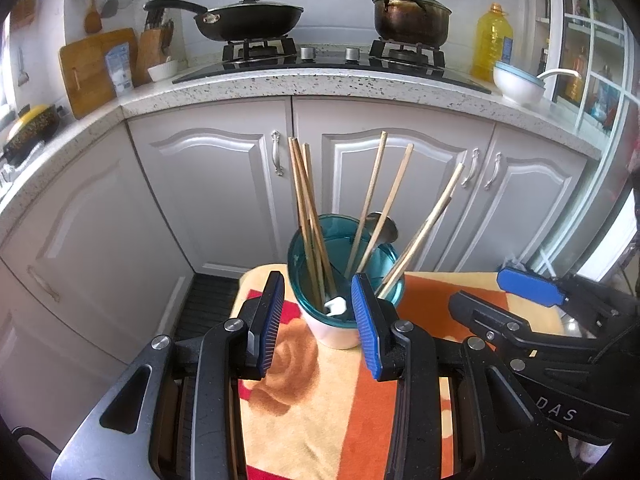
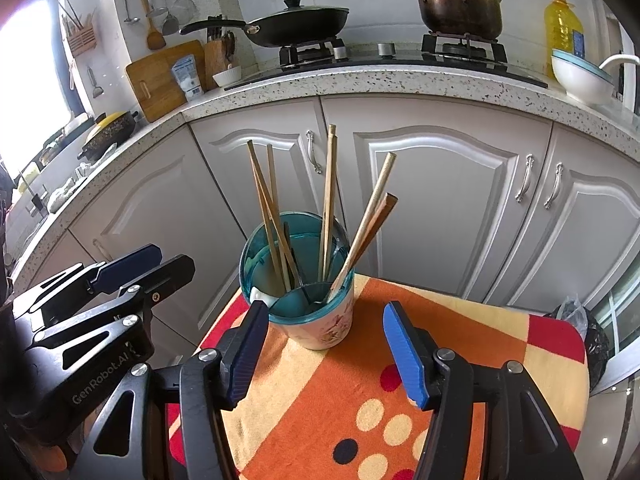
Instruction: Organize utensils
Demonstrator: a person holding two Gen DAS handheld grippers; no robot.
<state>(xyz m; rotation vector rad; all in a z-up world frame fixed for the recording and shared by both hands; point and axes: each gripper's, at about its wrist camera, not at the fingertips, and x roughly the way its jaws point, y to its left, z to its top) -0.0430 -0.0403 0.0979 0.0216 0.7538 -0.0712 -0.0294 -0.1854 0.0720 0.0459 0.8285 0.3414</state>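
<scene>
From my remote station I see the utensil holder (image 2: 310,312) standing upright near the far edge of a small table covered by an orange, red and cream patterned cloth (image 2: 360,392); in the right wrist view it sits at about 11 o'clock from the right gripper (image 2: 324,334), just ahead of the fingertips. The cloth's far edge runs directly behind the holder, and beyond it the floor drops away to the white cabinet doors (image 2: 432,200), so room past the holder is short. To 3 o'clock the cloth is bare out to its rounded corner, giving open working space there. The left gripper (image 1: 318,304) stands with its blue pads either side of the holder's near wall, jaws apart; I cannot tell whether the right-hand pad touches the rim. The right gripper is released, jaws wide and nothing between them. Each gripper shows in the other's view, close alongside. The holder has a translucent teal upper section over a white base with a faint printed pattern. Wooden chopsticks (image 1: 306,208) fan out of it, some leaning to 11 o'clock, others to 1 o'clock. A metal spoon (image 1: 386,226) rises among them, and a white ceramic spoon handle (image 1: 334,305) rests on the near rim.
</scene>
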